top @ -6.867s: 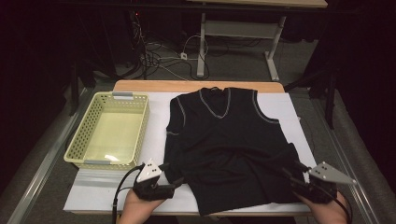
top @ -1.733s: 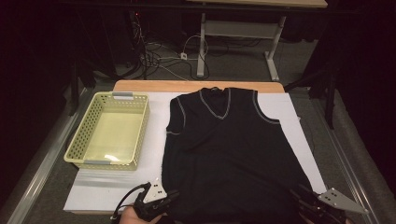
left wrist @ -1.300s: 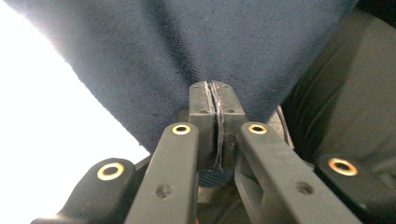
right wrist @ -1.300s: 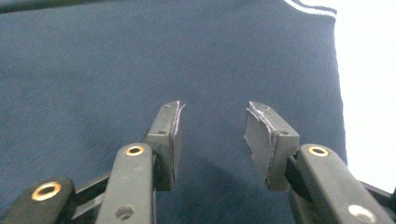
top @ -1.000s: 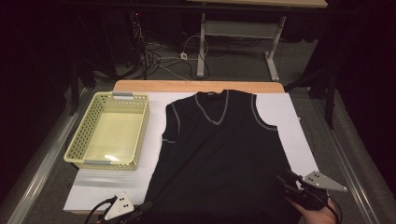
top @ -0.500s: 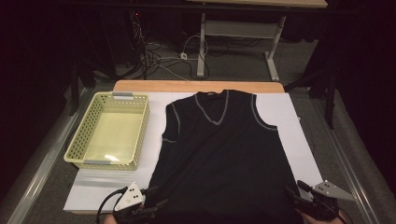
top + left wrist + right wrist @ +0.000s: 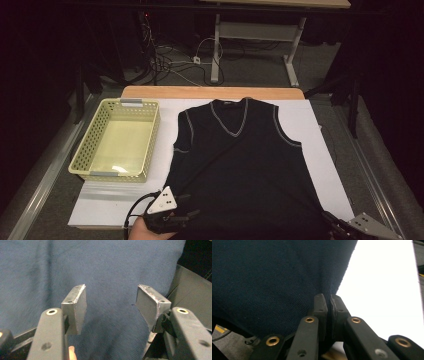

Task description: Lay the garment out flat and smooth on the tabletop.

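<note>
A black sleeveless V-neck vest [image 7: 240, 165] lies flat on the white sheet [image 7: 320, 130], neck pointing away. My left gripper [image 7: 186, 216] is at its lower left hem. In the left gripper view the left gripper [image 7: 111, 300] is open after its jaws have just been opening, with the vest's fabric [image 7: 100, 265] lying past the pads and nothing pinched. My right gripper [image 7: 334, 223] is at the lower right hem. In the right gripper view the right gripper [image 7: 328, 302] has just closed, and a fold of the vest [image 7: 274, 277] is nipped between the jaws.
A pale yellow lattice basket [image 7: 152, 135] stands empty on the left, close to the vest's left side. Bare white sheet [image 7: 387, 290] lies right of the vest. A wooden table edge [image 7: 210, 92] runs along the back, with cables and a desk frame beyond it.
My left gripper has slid right along the near edge to the vest's lower left hem. My right gripper has moved right and nearer the front edge. The vest's lower part has drawn flatter.
</note>
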The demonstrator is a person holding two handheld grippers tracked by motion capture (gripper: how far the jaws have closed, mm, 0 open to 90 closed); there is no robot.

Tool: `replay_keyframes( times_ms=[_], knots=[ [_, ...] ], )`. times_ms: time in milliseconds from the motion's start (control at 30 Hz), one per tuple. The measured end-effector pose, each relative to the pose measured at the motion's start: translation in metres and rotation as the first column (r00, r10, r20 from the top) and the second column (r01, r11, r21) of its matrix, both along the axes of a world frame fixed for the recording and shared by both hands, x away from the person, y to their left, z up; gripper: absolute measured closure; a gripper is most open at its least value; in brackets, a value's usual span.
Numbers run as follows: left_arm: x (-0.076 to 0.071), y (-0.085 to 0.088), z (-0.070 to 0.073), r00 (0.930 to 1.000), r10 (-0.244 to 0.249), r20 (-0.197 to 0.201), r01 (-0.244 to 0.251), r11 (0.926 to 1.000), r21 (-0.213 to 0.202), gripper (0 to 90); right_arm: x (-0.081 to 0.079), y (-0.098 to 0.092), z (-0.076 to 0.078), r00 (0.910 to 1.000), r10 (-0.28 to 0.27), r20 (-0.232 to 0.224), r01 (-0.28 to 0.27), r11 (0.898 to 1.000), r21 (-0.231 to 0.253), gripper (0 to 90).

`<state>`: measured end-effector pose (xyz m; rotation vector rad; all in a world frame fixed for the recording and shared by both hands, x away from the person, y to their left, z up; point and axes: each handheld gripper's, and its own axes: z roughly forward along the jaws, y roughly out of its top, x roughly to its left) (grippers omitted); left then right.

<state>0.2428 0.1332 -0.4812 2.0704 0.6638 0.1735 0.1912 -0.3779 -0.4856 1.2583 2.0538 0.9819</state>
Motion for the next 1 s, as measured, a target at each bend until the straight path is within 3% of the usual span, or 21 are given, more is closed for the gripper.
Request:
replay_keyframes(
  times_ms=[333, 467, 567, 633, 733, 900, 1000],
  knots=[
    [0.009, -0.021, 0.0, 0.9981, -0.062, -0.004, 0.062, 0.9981, 0.006, 41.0, -0.025, -0.02, 0.001, 0.9982, -0.06, -0.001, 0.06, 0.998, 0.002, 85.8],
    [0.009, -0.02, 0.001, 0.9981, -0.062, -0.004, 0.062, 0.9981, 0.009, 41.0, -0.029, -0.029, 0.002, 0.9961, -0.088, -0.001, 0.088, 0.996, 0.008, 85.8],
    [0.008, -0.017, 0.001, 0.9987, -0.051, -0.006, 0.051, 0.9986, 0.014, 41.0, -0.027, -0.028, 0.002, 0.9973, -0.073, -0.002, 0.073, 0.997, 0.021, 82.3],
    [0.007, -0.014, 0.0, 0.9991, -0.041, -0.011, 0.041, 0.999, 0.018, 41.1, -0.024, -0.025, 0.003, 0.9986, -0.053, -0.006, 0.053, 0.998, 0.038, 72.2],
    [0.003, -0.007, -0.001, 0.9998, -0.017, -0.013, 0.017, 0.9995, 0.027, 41.4, -0.018, -0.022, 0.007, 0.9989, -0.047, 0.003, 0.046, 0.997, 0.056, 64.7],
    [-0.005, 0.014, -0.002, 0.9977, 0.066, -0.01, -0.066, 0.9974, 0.03, 42.0, -0.002, -0.018, 0.011, 0.9985, -0.047, 0.028, 0.045, 0.997, 0.066, 59.9],
    [-0.008, 0.029, -0.004, 0.9906, 0.135, -0.019, -0.134, 0.9903, 0.035, 42.0, 0.01, -0.014, 0.01, 0.9986, -0.043, 0.03, 0.041, 0.997, 0.062, 58.0]
  ],
)
